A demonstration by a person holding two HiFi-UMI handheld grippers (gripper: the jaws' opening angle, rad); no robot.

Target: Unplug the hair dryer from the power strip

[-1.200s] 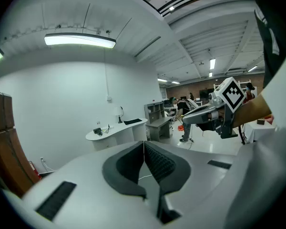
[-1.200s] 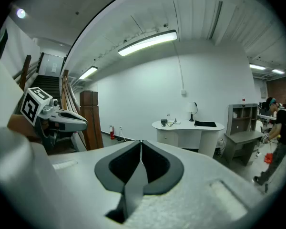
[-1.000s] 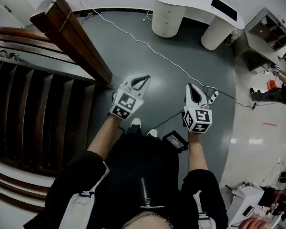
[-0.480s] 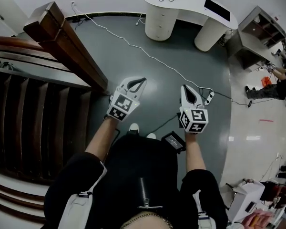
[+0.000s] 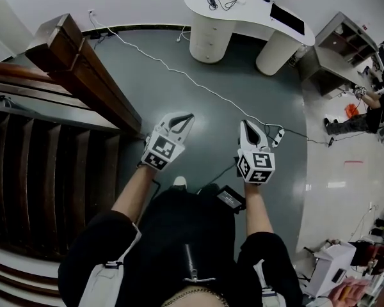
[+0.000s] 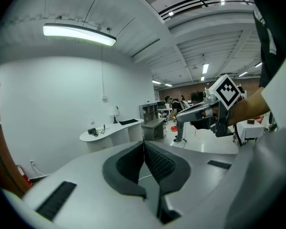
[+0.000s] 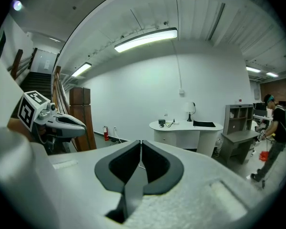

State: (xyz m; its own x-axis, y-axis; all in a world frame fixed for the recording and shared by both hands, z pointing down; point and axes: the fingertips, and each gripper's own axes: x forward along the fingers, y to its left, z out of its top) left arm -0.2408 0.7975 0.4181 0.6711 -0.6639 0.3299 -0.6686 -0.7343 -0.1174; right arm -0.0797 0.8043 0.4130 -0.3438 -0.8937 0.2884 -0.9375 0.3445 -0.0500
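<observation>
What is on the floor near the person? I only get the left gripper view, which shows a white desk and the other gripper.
Observer: The head view shows a white power strip lying on the grey floor, just past the right gripper.
Operator: Does anything lead to it?
Observer: A white cable runs to it from over by the wooden staircase.
Operator: Is the right gripper holding anything?
Observer: No, the right gripper view shows its fingers shut and empty.
</observation>
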